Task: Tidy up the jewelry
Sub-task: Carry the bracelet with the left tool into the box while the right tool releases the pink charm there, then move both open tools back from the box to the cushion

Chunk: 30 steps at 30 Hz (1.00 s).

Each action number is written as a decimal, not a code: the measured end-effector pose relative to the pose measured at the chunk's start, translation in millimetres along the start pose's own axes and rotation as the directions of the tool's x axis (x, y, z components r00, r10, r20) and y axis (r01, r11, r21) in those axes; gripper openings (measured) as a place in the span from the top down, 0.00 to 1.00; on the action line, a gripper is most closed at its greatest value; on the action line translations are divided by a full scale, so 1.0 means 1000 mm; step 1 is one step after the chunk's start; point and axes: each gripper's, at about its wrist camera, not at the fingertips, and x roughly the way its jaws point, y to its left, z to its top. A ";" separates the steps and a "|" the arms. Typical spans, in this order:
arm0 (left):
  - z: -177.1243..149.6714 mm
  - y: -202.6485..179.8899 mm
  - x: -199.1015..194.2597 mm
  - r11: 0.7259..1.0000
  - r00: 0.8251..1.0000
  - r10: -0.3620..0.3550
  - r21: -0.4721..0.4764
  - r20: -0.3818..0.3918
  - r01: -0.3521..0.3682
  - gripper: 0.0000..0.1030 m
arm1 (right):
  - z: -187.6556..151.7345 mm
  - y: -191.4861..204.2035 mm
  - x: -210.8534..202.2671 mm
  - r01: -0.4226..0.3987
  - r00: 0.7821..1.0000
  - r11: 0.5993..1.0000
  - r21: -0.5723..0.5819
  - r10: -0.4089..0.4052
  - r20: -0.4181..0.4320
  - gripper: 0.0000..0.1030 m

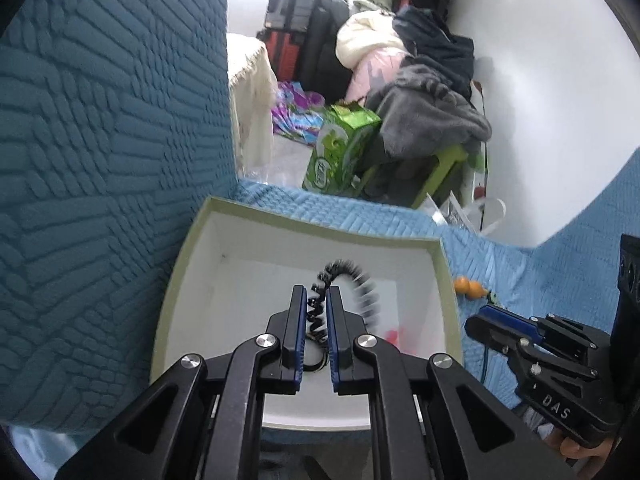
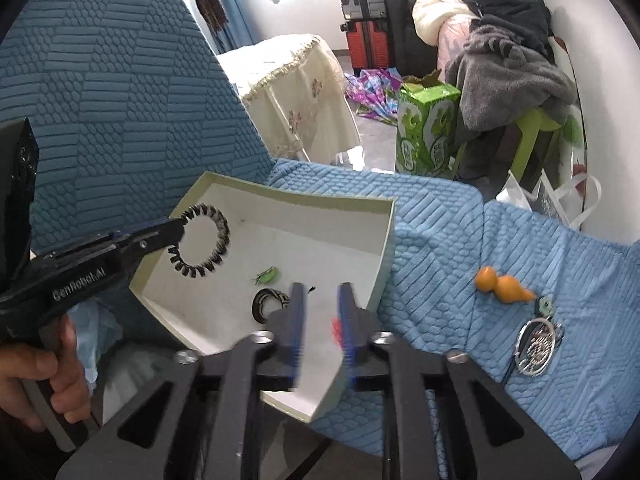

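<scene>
Two tools are over a shallow square cardboard box with a pale green rim and a white inside (image 2: 382,240), which lies on a light blue quilted sofa seat (image 2: 440,220), close against the darker blue backrest (image 2: 120,100).

The left tool (image 1: 316,300) is almost closed on a black and white spiky bead bracelet (image 1: 352,276). In the left wrist view the bracelet runs between the blue pads, and in the right wrist view it hangs as a ring from the tool tip over the far left corner of the box. A hand (image 2: 36,376) holds this tool by its handle.

The right tool (image 2: 322,304) has its jaws partly apart above the near right part of the box. A small red thing (image 2: 335,326) shows just beside the right pad; whether the pad touches it I cannot tell, because the picture is blurred there.

On the box floor lie a small green piece (image 2: 267,275) and a black and white ring-shaped piece (image 2: 266,303).

Outside the box, toward the right edge of the seat, lie an orange gourd-shaped pendant (image 2: 502,285) and a round silver metal pendant (image 2: 536,348), near each other.
</scene>
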 end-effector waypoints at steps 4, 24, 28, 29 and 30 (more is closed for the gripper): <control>0.008 -0.008 -0.014 0.999 0.999 0.032 -0.011 0.036 -0.032 0.90 | 0.011 -0.005 -0.023 -0.011 0.999 1.000 -0.027 0.012 0.052 0.70; 0.029 -0.116 -0.141 0.999 0.945 0.022 0.027 0.327 -0.032 0.48 | 0.029 -0.041 -0.162 -0.018 0.943 0.996 -0.091 0.047 0.329 0.70; 0.022 -0.137 -0.148 0.999 0.939 -0.004 0.041 0.345 -0.011 0.50 | 0.020 -0.053 -0.179 -0.004 0.934 0.996 -0.086 0.035 0.356 0.70; 0.020 -0.140 -0.148 0.999 0.939 -0.007 0.046 0.345 -0.009 0.50 | 0.017 -0.057 -0.183 0.001 0.931 0.996 -0.084 0.029 0.363 0.70; 0.019 -0.146 -0.148 0.999 0.939 -0.008 0.050 0.343 -0.009 0.50 | 0.014 -0.061 -0.187 0.008 0.929 0.997 -0.083 0.023 0.368 0.70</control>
